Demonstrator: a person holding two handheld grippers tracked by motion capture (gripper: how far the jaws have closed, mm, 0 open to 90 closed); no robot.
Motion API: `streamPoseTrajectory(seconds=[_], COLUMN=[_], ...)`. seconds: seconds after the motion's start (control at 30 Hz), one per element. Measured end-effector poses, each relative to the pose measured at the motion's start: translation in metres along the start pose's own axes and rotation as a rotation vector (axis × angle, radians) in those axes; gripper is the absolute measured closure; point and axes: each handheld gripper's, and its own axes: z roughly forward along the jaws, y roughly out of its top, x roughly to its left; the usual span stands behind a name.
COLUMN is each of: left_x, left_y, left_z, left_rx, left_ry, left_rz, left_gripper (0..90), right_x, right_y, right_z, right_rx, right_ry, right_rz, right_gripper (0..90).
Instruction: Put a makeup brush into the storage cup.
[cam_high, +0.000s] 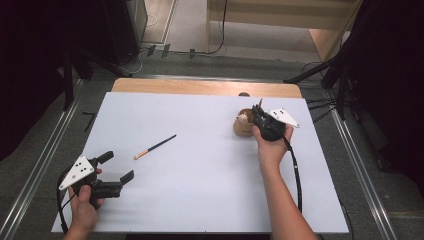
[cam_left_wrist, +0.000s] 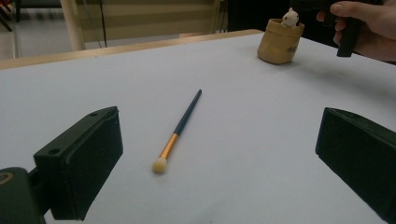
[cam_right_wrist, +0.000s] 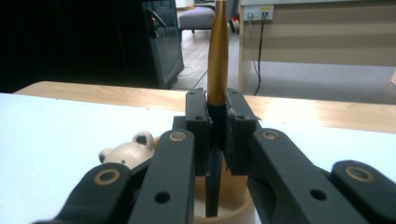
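Observation:
A tan wooden cup (cam_high: 243, 129) stands at the table's back right with a small white bear figure (cam_right_wrist: 128, 151) at its rim. My right gripper (cam_high: 258, 111) hovers right over the cup, shut on a brush (cam_right_wrist: 217, 56). The brush stands upright, gold part above the jaws and dark handle reaching down into the cup (cam_right_wrist: 231, 212). A second brush (cam_high: 155, 146), dark-handled with a gold ferrule and pale tip, lies flat left of centre. My left gripper (cam_high: 119, 166) sits near the front left, open and empty, its jaws facing that brush (cam_left_wrist: 180, 130).
A white sheet (cam_high: 200, 195) covers most of the wooden table (cam_high: 200, 87). The cup (cam_left_wrist: 279, 44) and the person's right hand (cam_left_wrist: 369, 28) show far off in the left gripper view. Black cables trail from both grippers. Floor rails run along both sides.

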Motion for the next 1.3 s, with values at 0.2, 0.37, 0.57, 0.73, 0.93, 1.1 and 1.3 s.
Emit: streamPoseTrajectory(seconds=[0.2,0.37,0.57,0.73,0.93,1.1,1.3], left_x=[0.000,0.000,-0.001,-0.002,-0.002,-0.003,-0.003], left_y=[0.000,0.000,0.000,0.000,0.000,0.000,0.000], left_z=[0.000,0.000,0.000,0.001,0.001,0.002,0.002], left_rx=[-0.002,-0.003,0.000,-0.003,-0.001,0.001,0.005], left_ry=[0.002,0.002,0.003,0.005,0.002,-0.001,0.000], left_rz=[-0.002,-0.001,0.002,0.001,0.001,0.002,0.005], left_gripper=[1.4,1.5,1.5,1.4,1.5,1.4,1.4], right_x=[-0.004,-0.005,-0.005,-0.007,-0.009,-0.010,-0.014], right_y=[-0.003,-0.002,-0.001,-0.005,-0.011,-0.017,-0.022], right_z=[-0.002,-0.008,-0.020,-0.032,-0.053,-0.068,-0.083], right_rx=[0.014,0.014,0.008,0.002,-0.013,-0.009,-0.011], right_ry=[-0.017,-0.031,-0.033,-0.019,-0.007,0.002,0.004], right_rz=[0.012,0.020,0.005,0.005,-0.029,-0.039,-0.062], right_gripper=[72.6,55.7,41.9,32.3,24.5,16.6,14.2])
